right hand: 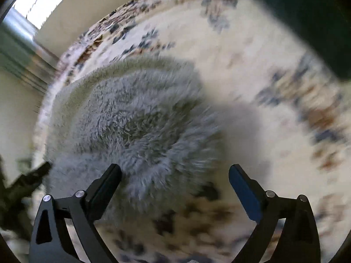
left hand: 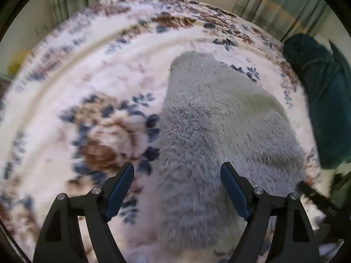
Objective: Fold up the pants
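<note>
The fluffy grey pants [left hand: 210,118] lie in a thick folded bundle on a floral blanket [left hand: 92,70]. My left gripper [left hand: 177,168] is open and empty, hovering over the near end of the bundle. In the right wrist view the same grey pants [right hand: 136,118] fill the left middle. My right gripper [right hand: 174,171] is open and empty above their near right edge. The other gripper [right hand: 33,177] shows blurred at the left edge.
A dark teal cloth pile [left hand: 324,100] sits at the blanket's right edge, and shows dark at the top right in the right wrist view [right hand: 307,22]. Striped curtains [left hand: 283,4] and a pale wall stand behind. A window [right hand: 41,4] is at upper left.
</note>
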Action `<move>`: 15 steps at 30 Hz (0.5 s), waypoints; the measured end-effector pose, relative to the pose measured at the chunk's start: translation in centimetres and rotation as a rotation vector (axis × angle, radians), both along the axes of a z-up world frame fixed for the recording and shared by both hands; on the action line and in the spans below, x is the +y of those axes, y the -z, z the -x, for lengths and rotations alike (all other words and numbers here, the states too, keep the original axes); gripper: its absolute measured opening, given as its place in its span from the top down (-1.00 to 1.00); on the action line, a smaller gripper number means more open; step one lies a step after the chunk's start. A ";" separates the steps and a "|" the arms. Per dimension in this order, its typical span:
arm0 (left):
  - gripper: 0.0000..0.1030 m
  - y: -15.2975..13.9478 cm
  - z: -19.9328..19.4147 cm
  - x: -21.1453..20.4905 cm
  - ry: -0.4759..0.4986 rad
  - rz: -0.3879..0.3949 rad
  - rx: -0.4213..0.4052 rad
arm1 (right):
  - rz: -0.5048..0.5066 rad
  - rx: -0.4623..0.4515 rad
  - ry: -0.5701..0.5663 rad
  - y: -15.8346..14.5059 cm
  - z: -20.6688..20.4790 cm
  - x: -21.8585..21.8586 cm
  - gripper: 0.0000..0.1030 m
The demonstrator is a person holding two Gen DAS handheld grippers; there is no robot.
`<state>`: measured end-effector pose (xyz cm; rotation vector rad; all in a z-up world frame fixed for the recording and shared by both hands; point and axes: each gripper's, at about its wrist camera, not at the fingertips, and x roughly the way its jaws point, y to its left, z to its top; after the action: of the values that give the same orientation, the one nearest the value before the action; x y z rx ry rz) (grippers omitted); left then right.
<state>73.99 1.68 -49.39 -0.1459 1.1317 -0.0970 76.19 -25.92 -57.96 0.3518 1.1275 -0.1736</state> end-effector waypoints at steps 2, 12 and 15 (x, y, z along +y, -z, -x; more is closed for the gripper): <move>-0.72 -1.5 1.0 -0.3 -0.003 -0.064 -0.012 | 0.108 -0.013 -0.003 -3.1 1.2 0.3 -0.96; -0.87 -13.2 8.1 -2.4 -0.038 -0.185 -0.144 | 0.261 -0.121 -0.029 -19.6 12.6 1.2 -1.00; -0.87 -17.6 11.7 -2.9 -0.054 -0.178 -0.178 | 0.242 -0.161 -0.054 -24.4 16.5 1.4 -1.00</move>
<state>62.31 -1.20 -31.78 -0.0087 0.9529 0.0379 59.66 -24.51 -33.51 0.1171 0.9434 -0.2276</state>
